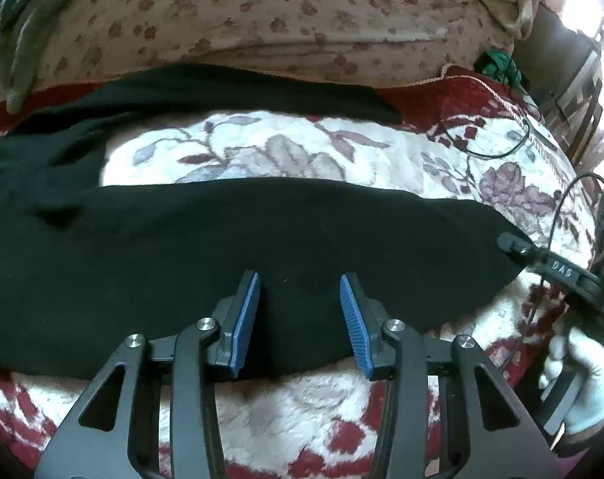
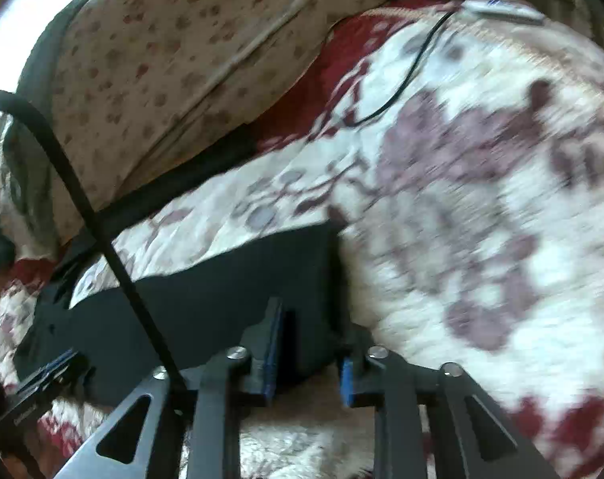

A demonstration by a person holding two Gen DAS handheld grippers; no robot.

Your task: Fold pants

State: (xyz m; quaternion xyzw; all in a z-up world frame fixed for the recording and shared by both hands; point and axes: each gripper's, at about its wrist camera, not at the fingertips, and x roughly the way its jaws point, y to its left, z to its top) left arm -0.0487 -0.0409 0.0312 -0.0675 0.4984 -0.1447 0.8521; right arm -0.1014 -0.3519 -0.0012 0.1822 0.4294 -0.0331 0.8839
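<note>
Black pants (image 1: 262, 231) lie flat on a floral blanket (image 1: 302, 147), their two legs running to the right. The far leg (image 1: 222, 88) lies along the blanket's back edge. My left gripper (image 1: 300, 279) stands open over the near leg's lower edge, its blue pads apart with black cloth under the gap. My right gripper (image 1: 517, 245), held by a white-gloved hand (image 1: 581, 367), sits at the near leg's hem. In the blurred right wrist view, the right gripper (image 2: 309, 331) straddles the hem corner of the pants (image 2: 222, 303), with its pads apart and not pressing.
A beige spotted sheet (image 1: 262, 8) rises behind the blanket. A thin black cable (image 1: 493, 151) loops on the blanket at the right, near a green bundle (image 1: 497, 64). A thick black cord (image 2: 62, 151) crosses the right wrist view. Furniture stands at the far right.
</note>
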